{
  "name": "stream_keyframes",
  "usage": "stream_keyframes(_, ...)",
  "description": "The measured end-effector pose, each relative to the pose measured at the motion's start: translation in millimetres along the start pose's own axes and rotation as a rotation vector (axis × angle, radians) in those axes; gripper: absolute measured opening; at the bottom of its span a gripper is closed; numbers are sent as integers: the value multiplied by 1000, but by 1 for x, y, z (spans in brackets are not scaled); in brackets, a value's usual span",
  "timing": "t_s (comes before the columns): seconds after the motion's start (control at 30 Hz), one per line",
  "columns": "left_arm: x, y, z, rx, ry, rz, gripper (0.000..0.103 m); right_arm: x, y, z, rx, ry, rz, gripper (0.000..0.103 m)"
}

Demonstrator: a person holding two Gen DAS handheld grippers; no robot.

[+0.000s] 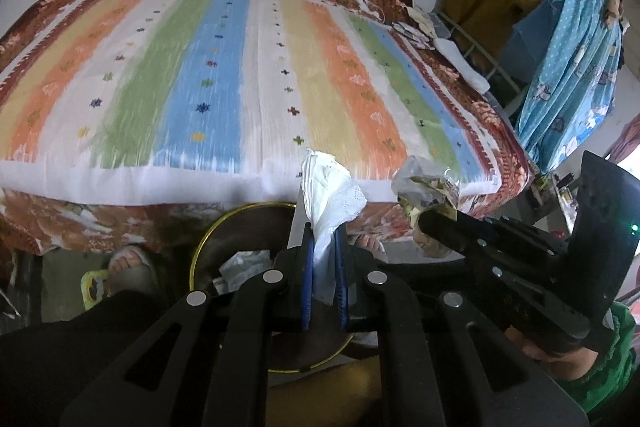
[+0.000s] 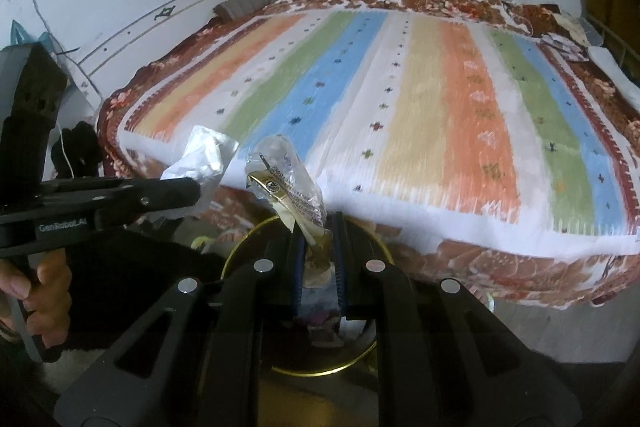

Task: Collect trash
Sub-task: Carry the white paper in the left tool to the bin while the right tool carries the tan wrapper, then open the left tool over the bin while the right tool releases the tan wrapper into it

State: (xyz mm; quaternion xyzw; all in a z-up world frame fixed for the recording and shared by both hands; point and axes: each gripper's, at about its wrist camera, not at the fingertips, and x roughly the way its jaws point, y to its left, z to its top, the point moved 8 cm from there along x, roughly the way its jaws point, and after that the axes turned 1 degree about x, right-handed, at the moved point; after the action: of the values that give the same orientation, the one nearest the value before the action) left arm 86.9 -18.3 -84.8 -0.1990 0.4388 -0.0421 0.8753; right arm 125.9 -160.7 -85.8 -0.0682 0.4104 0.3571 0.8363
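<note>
L gripper [image 1: 324,227] is clamped narrow on a white tissue [image 1: 330,187]; the tissue sticks up out of the jaws, right above the bin [image 1: 208,239]. R gripper [image 2: 316,227] is pinched narrow on a clear plastic wrapper [image 2: 286,183] w/ gold and dark print, also above the bin, whose gold rim [image 2: 320,373] shows under the jaws. The two grippers are side by side, near each other over the bin; from the left wrist view the R gripper comes in from the right w/ the wrapper at its tip, just beside the tissue. Bin is round, dark inside, w/ some crumpled paper [image 1: 244,263] already in it. It stands on the floor just in front of the bed [image 1: 240,67], which has a striped cover. A bare foot [image 1: 128,261] is on the floor left of the bin. A hand [image 2: 40,299] grips the L gripper's handle, left of the bin in the right wrist view.
</note>
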Motion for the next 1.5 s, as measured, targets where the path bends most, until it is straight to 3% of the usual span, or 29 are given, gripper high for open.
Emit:
stream_keyframes(0.47,44,20,-32,-106,196,57,9,42,-5,-37,51,206,-41,12)
stream_keyframes(0.93,79,55,-40,-284,300,107,9,96,-20,-65,171,391,-46,12)
stream_keyframes(1.3,105,72,-38,-403,331,99,10,130,-32,-71,282,457,-54,14)
stream_keyframes(1.37,108,76,-36,-434,326,83,21,134,-33,-72,296,465,-53,16)
stream_keyframes(1.43,110,78,-34,-454,313,72,35,137,-35,-73,314,470,-49,26)
stream_keyframes(1.5,110,79,-31,-460,299,75,36,140,-37,-72,315,471,-61,27)
